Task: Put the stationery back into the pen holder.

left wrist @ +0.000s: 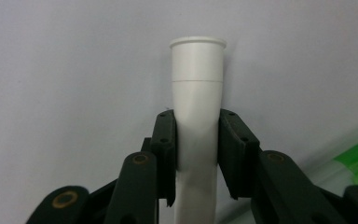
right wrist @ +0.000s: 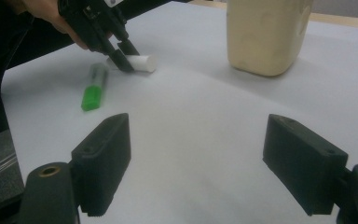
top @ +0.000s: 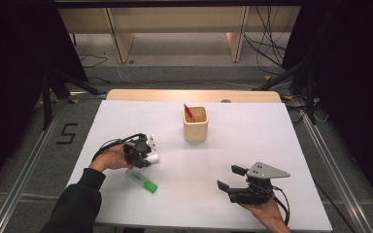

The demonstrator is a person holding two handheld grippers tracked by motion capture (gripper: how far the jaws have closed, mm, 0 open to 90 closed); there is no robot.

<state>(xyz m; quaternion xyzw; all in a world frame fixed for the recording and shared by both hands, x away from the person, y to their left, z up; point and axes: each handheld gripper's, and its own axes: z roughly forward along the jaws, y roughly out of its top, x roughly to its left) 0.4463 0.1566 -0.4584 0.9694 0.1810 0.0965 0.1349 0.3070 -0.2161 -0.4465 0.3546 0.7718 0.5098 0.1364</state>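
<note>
A white capped marker (left wrist: 197, 93) lies on the white table (top: 252, 145) at the left. My left gripper (left wrist: 196, 135) is shut on its barrel, both pads pressed against its sides, and the cap end sticks out past the jaws. From above, the left gripper (top: 145, 156) sits low over the white marker (top: 153, 158). A green-capped marker (top: 143, 181) lies loose just in front of it. My right gripper (top: 230, 178) rests at the front right, open, with nothing between its jaws. In the right gripper view, the right gripper (right wrist: 198, 158) faces the white marker (right wrist: 142, 63) and the green marker (right wrist: 94, 88).
A cream square cup (top: 195, 127) stands near the table's middle back, with a red pen (top: 188, 111) leaning inside it. The cup (right wrist: 265, 37) is ahead and to the right of the right gripper. Bare table lies between the two hands.
</note>
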